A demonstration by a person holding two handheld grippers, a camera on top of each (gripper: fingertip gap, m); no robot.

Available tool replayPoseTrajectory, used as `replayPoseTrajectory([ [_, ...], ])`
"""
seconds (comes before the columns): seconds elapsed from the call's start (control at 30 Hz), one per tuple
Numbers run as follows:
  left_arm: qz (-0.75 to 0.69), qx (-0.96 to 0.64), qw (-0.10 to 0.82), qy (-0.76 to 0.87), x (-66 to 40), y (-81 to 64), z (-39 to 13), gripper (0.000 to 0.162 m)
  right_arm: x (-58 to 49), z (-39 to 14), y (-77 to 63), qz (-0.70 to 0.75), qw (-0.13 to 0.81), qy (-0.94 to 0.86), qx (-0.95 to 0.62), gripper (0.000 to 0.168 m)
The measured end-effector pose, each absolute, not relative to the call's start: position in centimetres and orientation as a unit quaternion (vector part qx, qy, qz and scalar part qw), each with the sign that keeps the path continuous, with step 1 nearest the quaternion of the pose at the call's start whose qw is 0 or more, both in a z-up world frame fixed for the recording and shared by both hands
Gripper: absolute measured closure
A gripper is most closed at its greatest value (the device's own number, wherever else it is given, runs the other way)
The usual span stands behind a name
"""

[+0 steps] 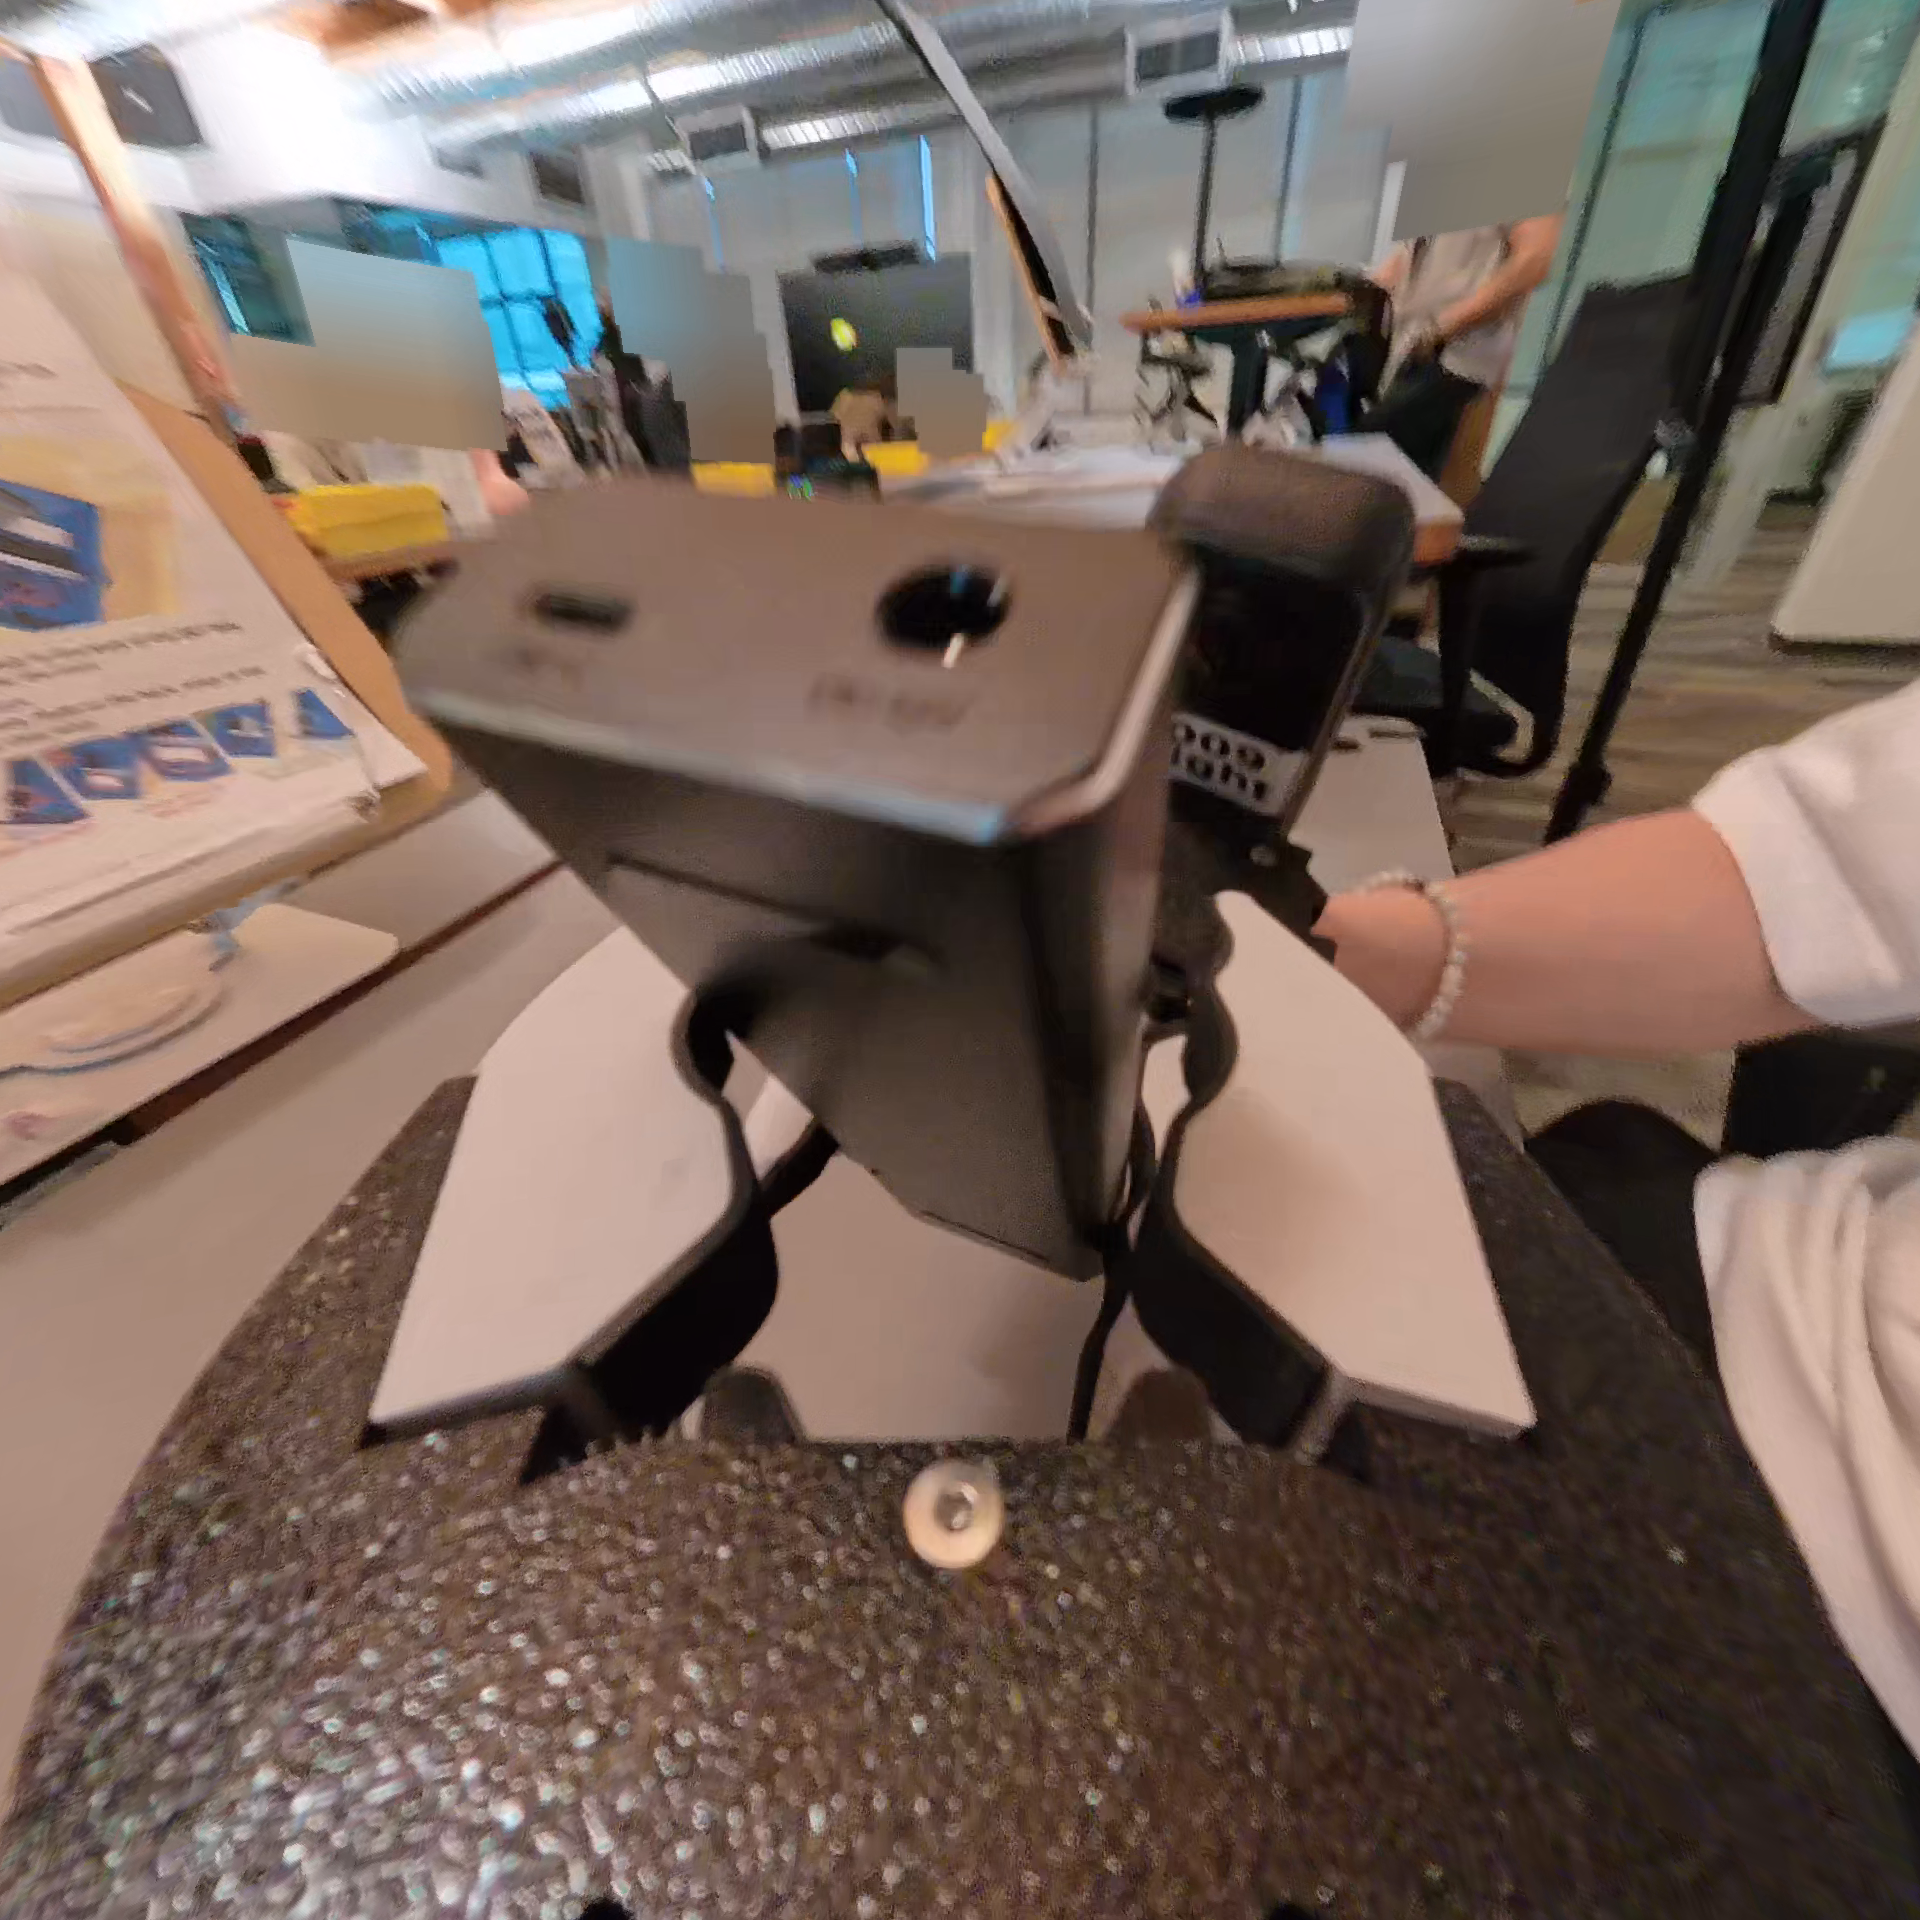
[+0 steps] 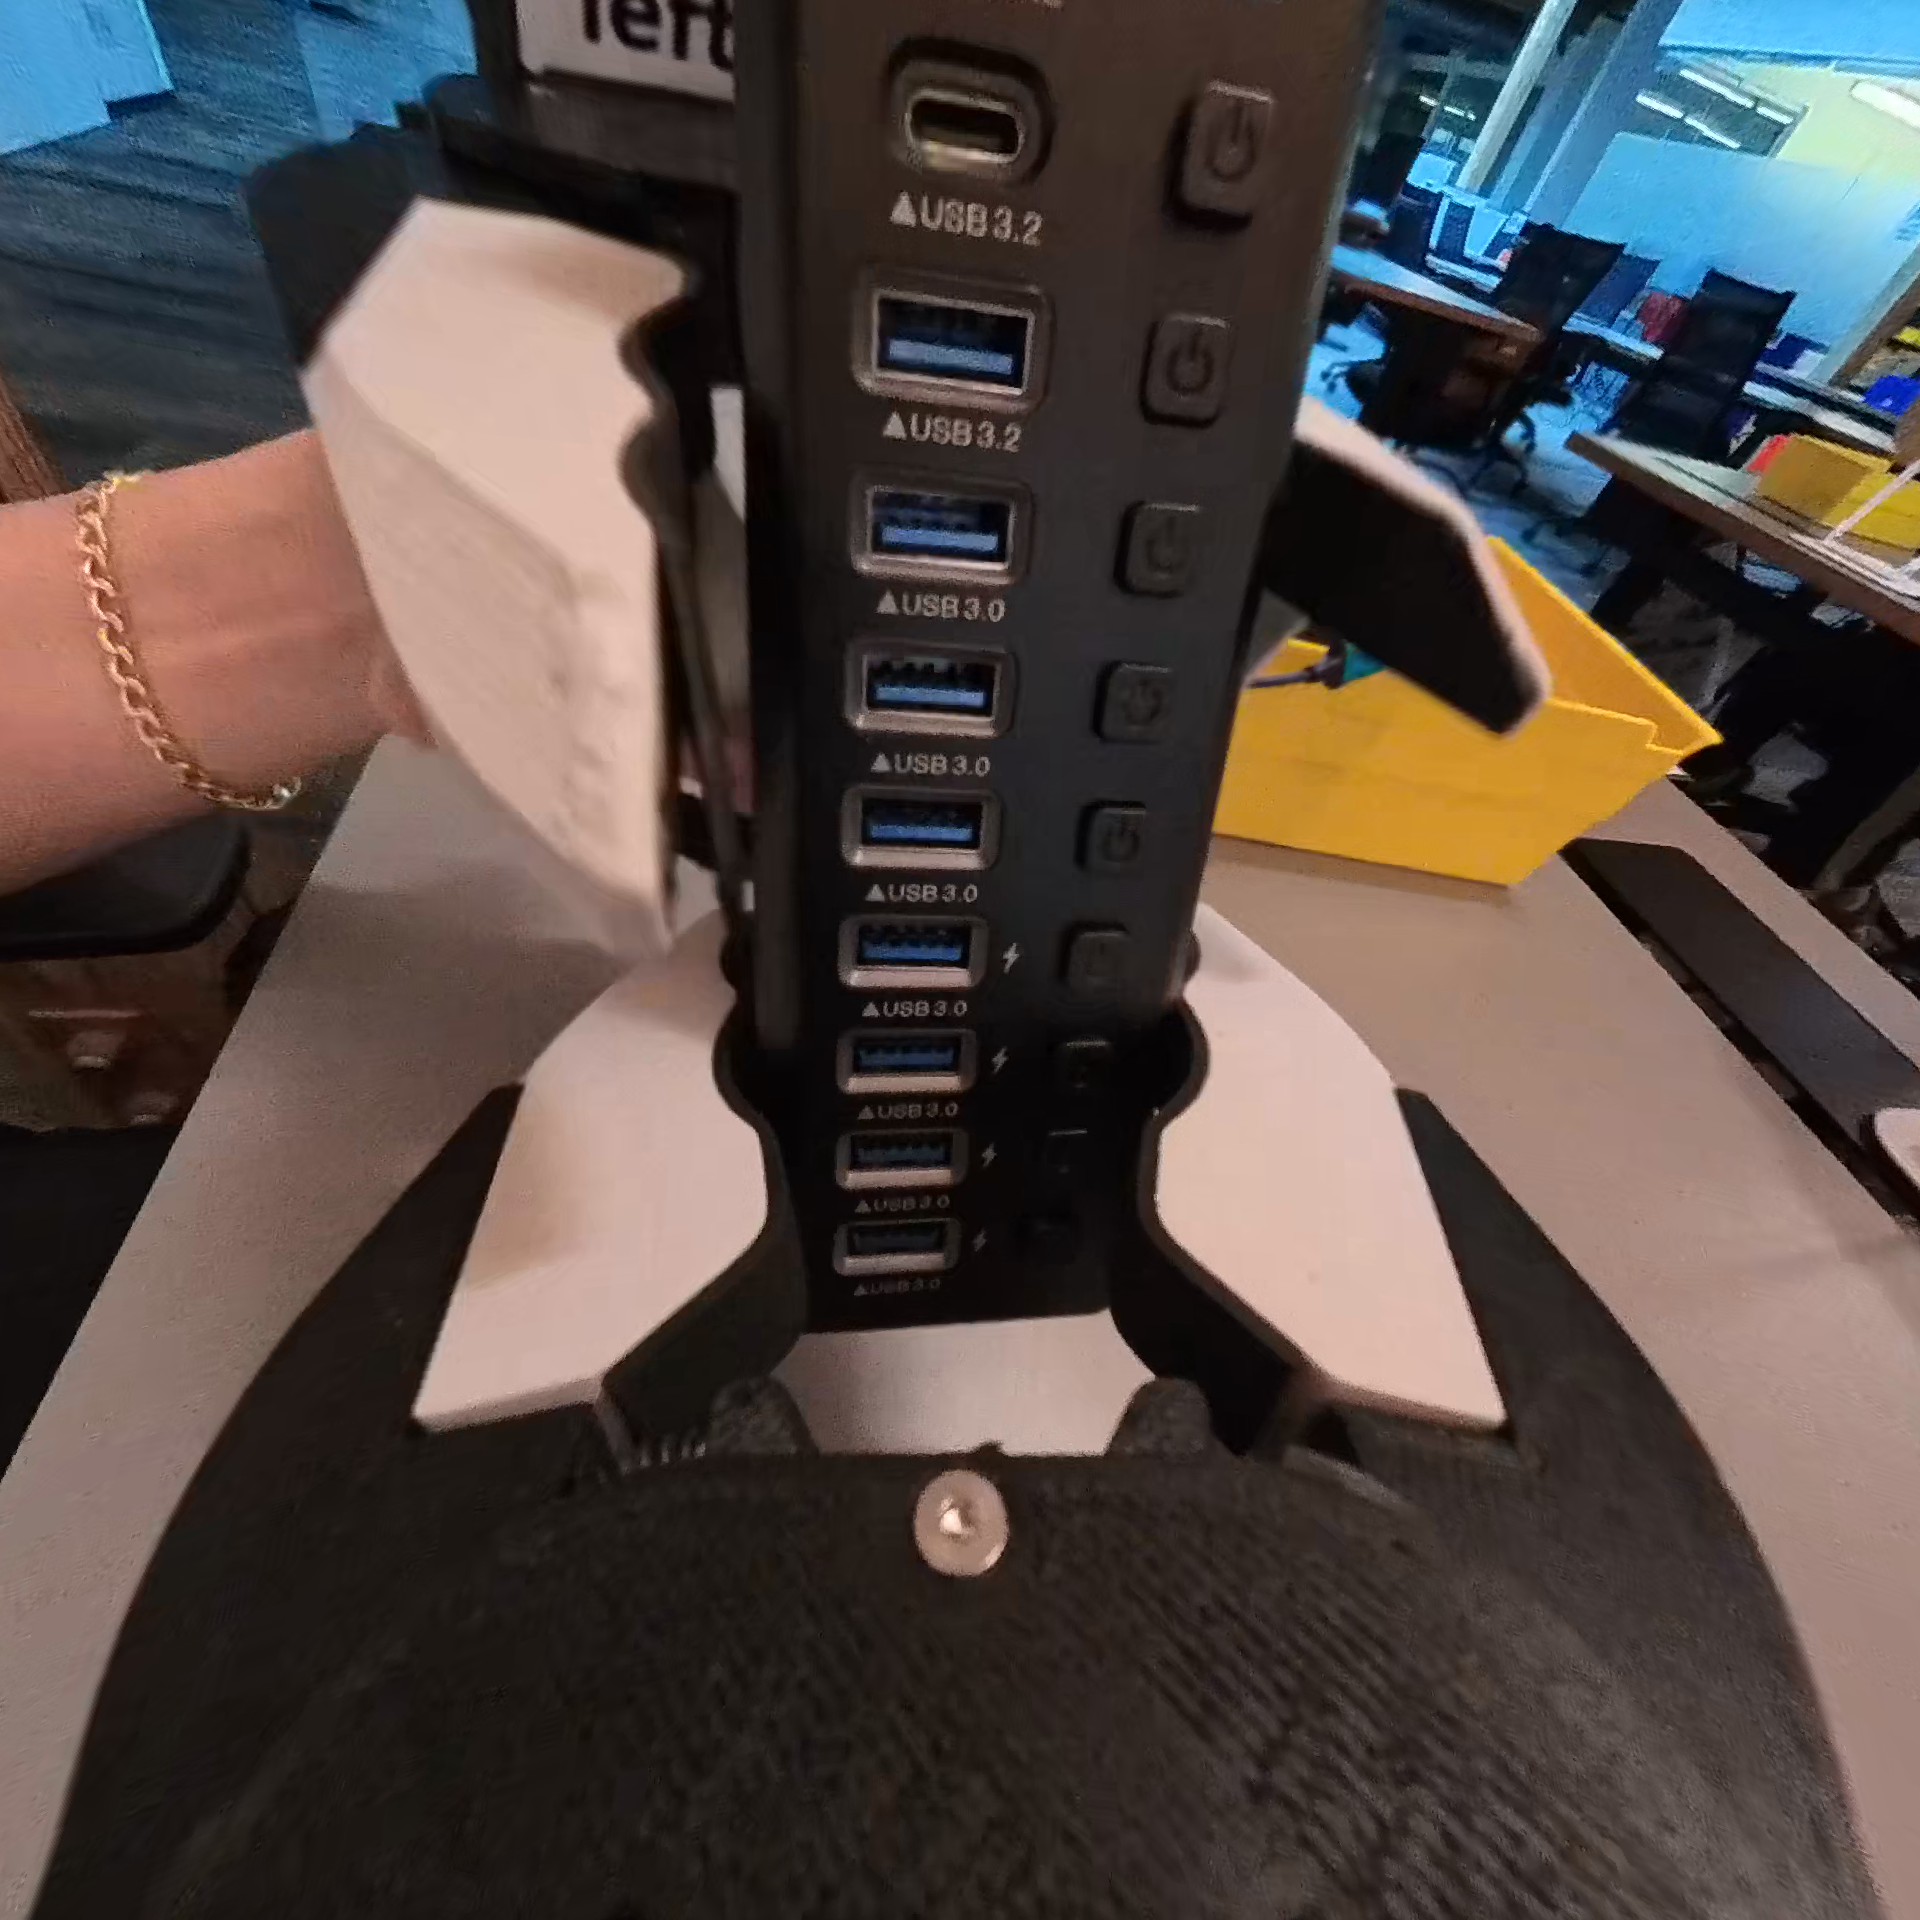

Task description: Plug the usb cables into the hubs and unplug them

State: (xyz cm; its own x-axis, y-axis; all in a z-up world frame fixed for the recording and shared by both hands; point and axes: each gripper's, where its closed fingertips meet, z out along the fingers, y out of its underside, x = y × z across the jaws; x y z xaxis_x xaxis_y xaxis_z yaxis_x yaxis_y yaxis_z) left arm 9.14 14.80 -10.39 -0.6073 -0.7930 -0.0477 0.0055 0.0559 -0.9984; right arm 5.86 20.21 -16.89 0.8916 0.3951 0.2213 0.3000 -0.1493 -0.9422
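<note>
A black multi-port USB hub (image 1: 831,727) is held off the table by both grippers. In the left wrist view its end face, with a small slot port and a round socket, points at the camera. My left gripper (image 1: 956,1039) is shut on its sides. In the right wrist view the hub (image 2: 935,623) stands upright and shows a column of several blue ports, all empty, each with a button beside it. My right gripper (image 2: 961,1049) is shut on its lower end. The left gripper's white fingers (image 2: 499,582) clamp it higher up. A thin black cable (image 1: 1096,1320) hangs from the hub.
A yellow bin (image 2: 1434,769) sits on the grey table (image 2: 1507,1091) behind the hub. A printed cardboard box (image 1: 156,675) leans at the left. A person's forearm (image 1: 1558,935) and braceleted hand (image 2: 208,623) hold the grippers. A black office chair (image 1: 1579,520) stands behind. There is about 8 cm between the tips of the two grippers.
</note>
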Motion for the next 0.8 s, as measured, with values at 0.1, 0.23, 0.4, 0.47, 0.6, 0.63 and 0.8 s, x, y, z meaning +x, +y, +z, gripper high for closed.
replayPoseTrajectory([
  [0.1,-0.644,-0.31,0.344,0.609,8.7,15.8,-8.3,0.074,7.4,-15.5,19.4,0.036,0.638,-0.201,-0.742,0.095],
  [0.23,-0.632,-0.318,0.373,0.601,8.3,17.1,-7.8,0.073,12.0,-12.4,17.3,0.006,0.685,-0.143,-0.715,0.095],
  [0.4,-0.64,-0.324,0.365,0.593,8.3,17.5,-7.9,0.073,22.8,-7.0,11.4,-0.098,0.72,-0.05,-0.685,0.095],
  [0.47,-0.635,-0.33,0.359,0.599,8.4,17.7,-8.5,0.074,28.6,-5.1,8.0,-0.181,0.692,-0.03,-0.698,0.095],
  [0.6,-0.635,-0.342,0.347,0.6,8.7,18.1,-9.2,0.075,41.0,-4.4,1.0,-0.319,0.546,-0.018,-0.774,0.095],
  [0.63,-0.637,-0.345,0.343,0.598,8.7,18.2,-9.4,0.075,43.8,-5.1,-0.6,-0.338,0.495,-0.019,-0.8,0.095],
  [0.8,-0.661,-0.359,0.323,0.574,9.0,19.0,-9.5,0.08,53.7,-11.2,-6.4,-0.342,0.266,-0.028,-0.901,0.095],
])
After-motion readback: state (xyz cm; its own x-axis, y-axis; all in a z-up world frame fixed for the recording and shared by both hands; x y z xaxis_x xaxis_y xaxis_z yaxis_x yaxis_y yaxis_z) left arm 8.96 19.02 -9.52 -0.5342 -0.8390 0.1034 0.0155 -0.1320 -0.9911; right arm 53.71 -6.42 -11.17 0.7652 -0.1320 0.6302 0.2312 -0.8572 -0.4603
